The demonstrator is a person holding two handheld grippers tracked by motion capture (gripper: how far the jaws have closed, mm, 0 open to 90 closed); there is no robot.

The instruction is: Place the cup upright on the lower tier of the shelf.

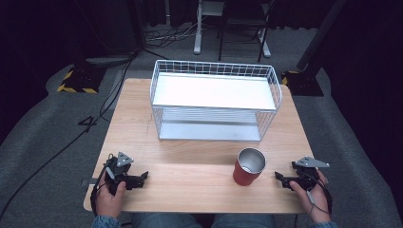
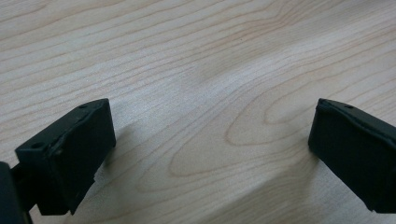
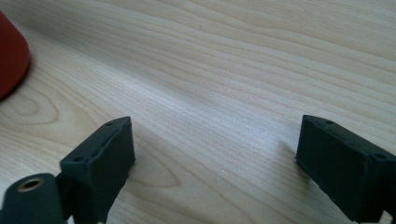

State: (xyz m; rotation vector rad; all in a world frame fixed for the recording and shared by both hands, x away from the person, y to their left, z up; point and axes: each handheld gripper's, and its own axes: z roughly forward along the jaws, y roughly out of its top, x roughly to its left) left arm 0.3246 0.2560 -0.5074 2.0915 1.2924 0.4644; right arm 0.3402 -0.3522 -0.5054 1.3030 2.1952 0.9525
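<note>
A red cup (image 1: 248, 167) with a shiny metal inside stands upright on the wooden table (image 1: 190, 164), right of the middle near the front. My left gripper (image 1: 144, 176) rests low over the front left of the table and points right. In the left gripper view it is open (image 2: 210, 116), with bare wood between its jaws. My right gripper (image 1: 279, 178) sits at the front right, just right of the cup and pointing toward it. It is open too (image 3: 215, 128), and the cup's red side (image 3: 10, 56) shows at the left edge of the right gripper view.
A white wire basket rack (image 1: 216, 97) with a flat white top shelf and a lower shelf stands at the back middle of the table. Cables, a stand base and black-and-yellow floor weights lie on the grey floor beyond the table.
</note>
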